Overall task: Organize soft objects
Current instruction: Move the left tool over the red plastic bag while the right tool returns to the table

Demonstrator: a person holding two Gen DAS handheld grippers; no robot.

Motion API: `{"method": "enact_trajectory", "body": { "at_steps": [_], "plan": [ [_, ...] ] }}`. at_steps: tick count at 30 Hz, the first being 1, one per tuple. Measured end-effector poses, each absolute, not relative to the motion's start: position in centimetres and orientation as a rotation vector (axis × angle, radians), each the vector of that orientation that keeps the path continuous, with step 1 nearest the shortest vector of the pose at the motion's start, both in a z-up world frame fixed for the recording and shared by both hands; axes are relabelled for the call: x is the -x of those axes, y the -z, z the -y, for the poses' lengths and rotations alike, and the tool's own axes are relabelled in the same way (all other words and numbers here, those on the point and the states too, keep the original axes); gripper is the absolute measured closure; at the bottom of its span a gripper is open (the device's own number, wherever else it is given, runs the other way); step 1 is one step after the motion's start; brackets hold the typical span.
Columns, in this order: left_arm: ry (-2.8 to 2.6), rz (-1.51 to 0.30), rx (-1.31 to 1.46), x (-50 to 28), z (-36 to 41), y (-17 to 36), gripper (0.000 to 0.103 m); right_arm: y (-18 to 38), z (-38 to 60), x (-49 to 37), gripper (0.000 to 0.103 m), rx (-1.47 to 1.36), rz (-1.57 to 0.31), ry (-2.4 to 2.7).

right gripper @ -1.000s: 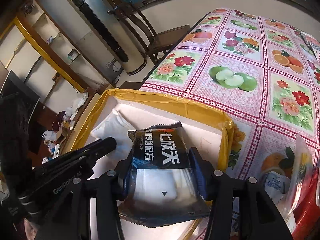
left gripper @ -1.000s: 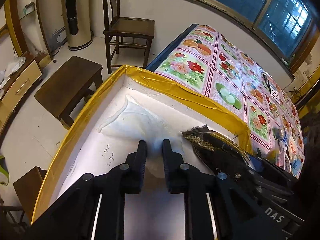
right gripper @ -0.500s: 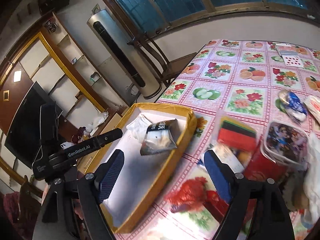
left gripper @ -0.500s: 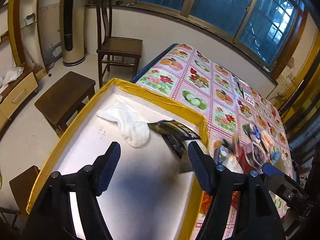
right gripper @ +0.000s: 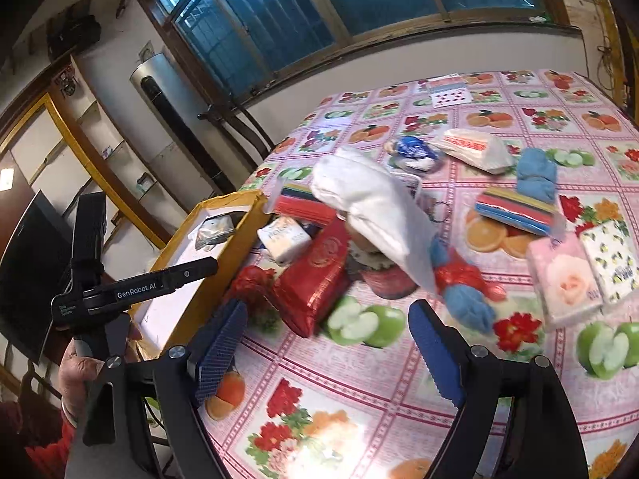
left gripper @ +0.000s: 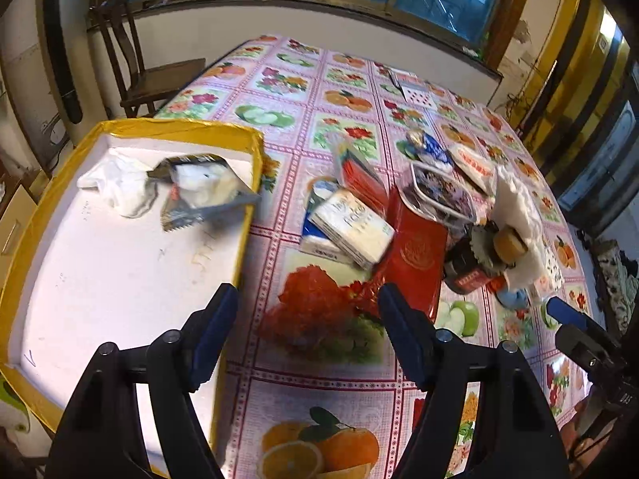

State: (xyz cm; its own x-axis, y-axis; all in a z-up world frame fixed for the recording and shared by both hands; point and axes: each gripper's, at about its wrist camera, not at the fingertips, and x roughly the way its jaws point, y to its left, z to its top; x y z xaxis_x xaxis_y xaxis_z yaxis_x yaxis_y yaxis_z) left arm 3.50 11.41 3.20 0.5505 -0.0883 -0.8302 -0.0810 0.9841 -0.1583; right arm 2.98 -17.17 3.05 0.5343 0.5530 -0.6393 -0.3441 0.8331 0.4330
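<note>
Both grippers stood with jaws spread wide and nothing between them. Left gripper [left gripper: 307, 323] hung over the table edge, lower centre of the left wrist view, its left finger above the tray's [left gripper: 249, 183] yellow right rim. Right gripper [right gripper: 327, 339] sat lower centre of the right wrist view, over the fruit-print tablecloth [right gripper: 519, 119].

The tray, white inside with a yellow taped rim, filled the left half of the left wrist view. Two items lay in its far part: a crumpled white cloth [left gripper: 120, 185] at upper left, and a dark-edged clear packet [left gripper: 201, 185] just beside it on the right, one corner reaching the right rim.

The remaining pile was on the tablecloth, centre to right of both views:
- white tissue pack [left gripper: 351, 229], tilted, lying on other packs;
- red foil packet [left gripper: 415, 255] touching it on the right;
- white cloth [right gripper: 375, 215] draped over a jar, centre of the right wrist view;
- blue knitted item [right gripper: 537, 173], upper right;
- pink tissue pack [right gripper: 563, 283] at right edge, a lemon-print pack [right gripper: 609, 263] just beside it.

The pile was blurred in places. A hand [right gripper: 80, 371] gripped the left tool's handle, lower left of the right wrist view.
</note>
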Motion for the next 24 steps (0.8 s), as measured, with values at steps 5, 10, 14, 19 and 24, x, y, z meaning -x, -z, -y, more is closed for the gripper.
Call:
{"method": "enact_trajectory", "body": {
  "at_steps": [5, 10, 14, 19, 24],
  "plan": [
    [0.013, -1.033, 0.180, -4.2, -10.5, -2.1, 0.031, -2.8, 21.4, -2.5, 0.018, -0.322, -0.840, -0.475],
    [0.009, -1.052, 0.181, -4.5, -10.3, -1.6, 0.031, -2.7, 24.3, -2.4, 0.018, -0.346, -0.822, -0.413],
    [0.008, -1.062, 0.172, -4.5, -10.1, -0.8, 0.031, -2.4, 26.3, -2.9, 0.017, -0.335, -0.826, -0.333],
    [0.003, -1.092, 0.183, -4.9, -10.2, 0.3, 0.031, -1.4, 27.1, -4.3, 0.016, -0.280, -0.870, -0.287],
    [0.017, -1.114, 0.183, -5.2, -10.0, 0.8, 0.031, -0.2, 25.4, -5.5, 0.017, -0.163, -0.908, -0.306]
  ]
}}
